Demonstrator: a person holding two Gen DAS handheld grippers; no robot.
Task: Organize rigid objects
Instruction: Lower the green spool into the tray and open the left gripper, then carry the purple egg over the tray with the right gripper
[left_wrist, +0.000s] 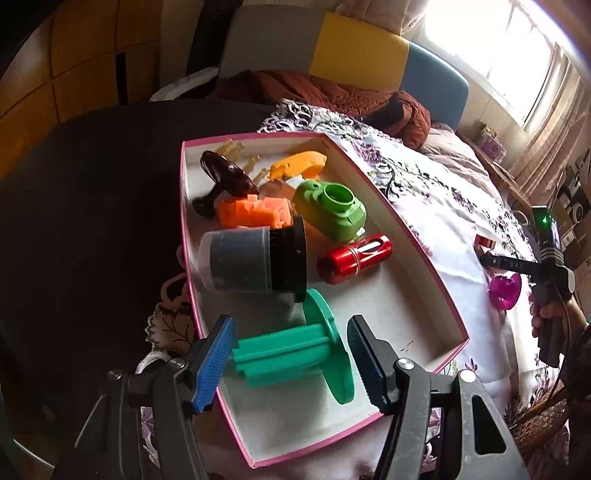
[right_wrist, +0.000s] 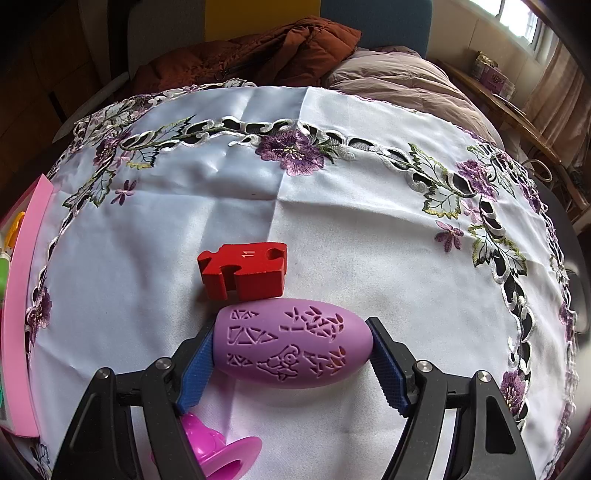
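right tool pinching purple egg end to end, over worktop | left tool spread around green spool in box | risk: rounded egg squirts out; red block touches it, may get nudged

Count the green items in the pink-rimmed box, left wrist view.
2. A light green camera-shaped toy lies mid-box beside the red cylinder; a teal green spool lies at the near end between the left gripper's fingers. Others may be hidden under the pile.
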